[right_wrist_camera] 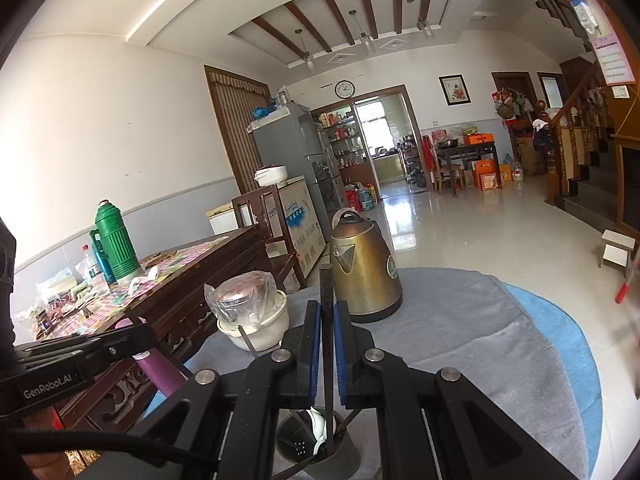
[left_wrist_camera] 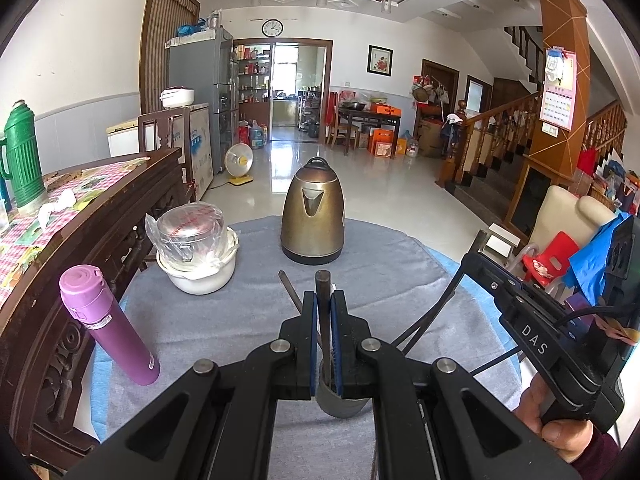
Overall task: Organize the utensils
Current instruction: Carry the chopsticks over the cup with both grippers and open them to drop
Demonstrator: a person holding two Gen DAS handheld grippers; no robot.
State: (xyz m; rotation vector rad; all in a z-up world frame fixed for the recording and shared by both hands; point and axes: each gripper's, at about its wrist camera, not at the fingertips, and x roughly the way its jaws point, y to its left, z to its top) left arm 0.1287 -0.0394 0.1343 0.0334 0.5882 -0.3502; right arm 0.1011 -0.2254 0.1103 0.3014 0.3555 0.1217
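Working left to right, I had the left gripper clamped on one dark chopstick and the right gripper clamped on another, both standing in the grey holder; releasing seemed all that remained.

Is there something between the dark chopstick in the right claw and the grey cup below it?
Nothing visible blocks it. The chopstick already reaches down into the utensil cup, beside a white spoon.
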